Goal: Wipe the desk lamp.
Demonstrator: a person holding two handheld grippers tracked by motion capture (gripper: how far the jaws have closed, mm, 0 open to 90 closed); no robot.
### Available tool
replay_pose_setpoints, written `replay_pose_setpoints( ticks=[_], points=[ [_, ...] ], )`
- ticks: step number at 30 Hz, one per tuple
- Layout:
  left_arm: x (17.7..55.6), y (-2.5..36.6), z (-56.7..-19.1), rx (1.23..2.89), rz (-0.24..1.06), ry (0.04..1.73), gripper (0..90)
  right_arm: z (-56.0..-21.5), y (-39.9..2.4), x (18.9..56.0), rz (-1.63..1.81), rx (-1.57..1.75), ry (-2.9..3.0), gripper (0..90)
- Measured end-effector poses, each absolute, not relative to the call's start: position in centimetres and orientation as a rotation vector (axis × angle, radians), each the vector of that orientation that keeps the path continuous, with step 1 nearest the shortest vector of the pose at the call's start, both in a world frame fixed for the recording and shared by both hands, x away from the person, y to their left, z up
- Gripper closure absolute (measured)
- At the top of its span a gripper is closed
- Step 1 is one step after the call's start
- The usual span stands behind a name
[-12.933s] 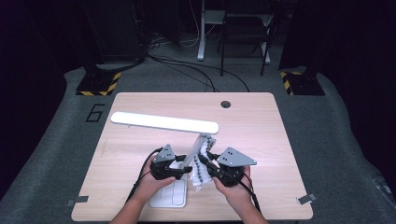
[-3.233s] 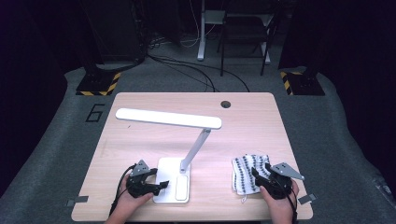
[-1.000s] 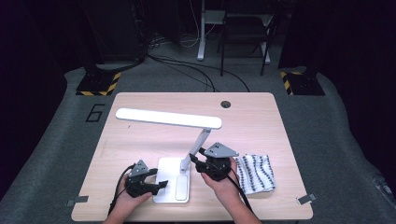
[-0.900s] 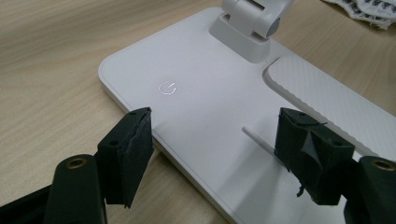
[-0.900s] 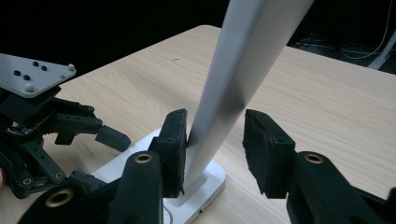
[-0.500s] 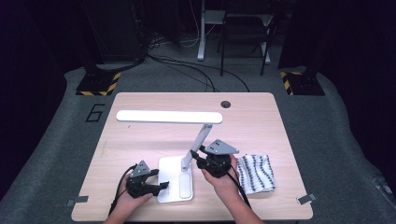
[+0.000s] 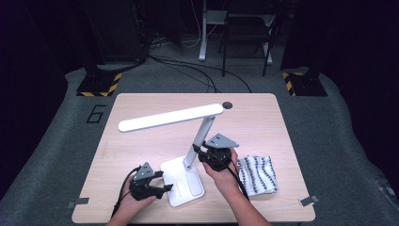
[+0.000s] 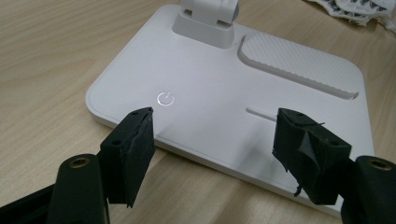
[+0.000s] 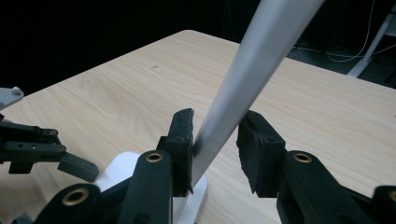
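A white desk lamp stands on the wooden table, its long head [image 7: 169, 117] slanting up to the right over a sloping arm [image 7: 202, 136] and a flat base [image 7: 181, 181]. My right gripper [image 7: 200, 153] is low on the arm; its jaws have just been closing, and in the right gripper view the arm [image 9: 252, 65] runs between the pads of this gripper [image 9: 215, 135], which press on it. My left gripper [image 7: 163, 182] stands open at the base's front left edge. In the left gripper view its jaws [image 8: 212, 140] straddle the base [image 8: 210, 107] near the power button [image 8: 165, 98].
A black-and-white patterned cloth [image 7: 256, 174] lies crumpled on the table just right of my right hand. A round cable hole [image 7: 227, 105] sits near the table's far edge. Chair legs and cables cover the dark floor beyond.
The lamp head has swung from level to slanted, its right end now farther back. The right gripper's jaws have closed onto the arm. The left gripper has stayed put.
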State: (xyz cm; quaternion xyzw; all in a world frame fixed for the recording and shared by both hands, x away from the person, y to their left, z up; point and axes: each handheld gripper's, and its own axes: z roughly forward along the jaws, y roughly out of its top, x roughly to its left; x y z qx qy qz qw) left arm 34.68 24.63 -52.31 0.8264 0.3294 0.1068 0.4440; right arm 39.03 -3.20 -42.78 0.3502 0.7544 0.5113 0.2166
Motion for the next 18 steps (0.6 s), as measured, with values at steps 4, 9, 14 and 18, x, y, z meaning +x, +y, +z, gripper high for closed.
replay_pose_setpoints(
  ticks=[4,9,14,18],
  points=[
    [34.9,24.7,-52.3,2.040,0.268,0.830,29.1,-42.6,-3.0,39.6,1.410,0.962,2.084,66.7],
    [35.4,24.9,-52.4,2.015,0.268,0.852,28.4,-42.4,-2.9,40.0,1.396,0.963,2.080,65.2],
    [35.9,25.1,-52.6,2.006,0.262,0.879,26.4,-42.3,-3.4,39.2,1.391,0.974,2.059,54.4],
    [36.5,25.3,-52.4,1.977,0.262,0.901,24.8,-42.6,-4.2,37.9,1.385,0.986,2.051,48.6]
  ],
)
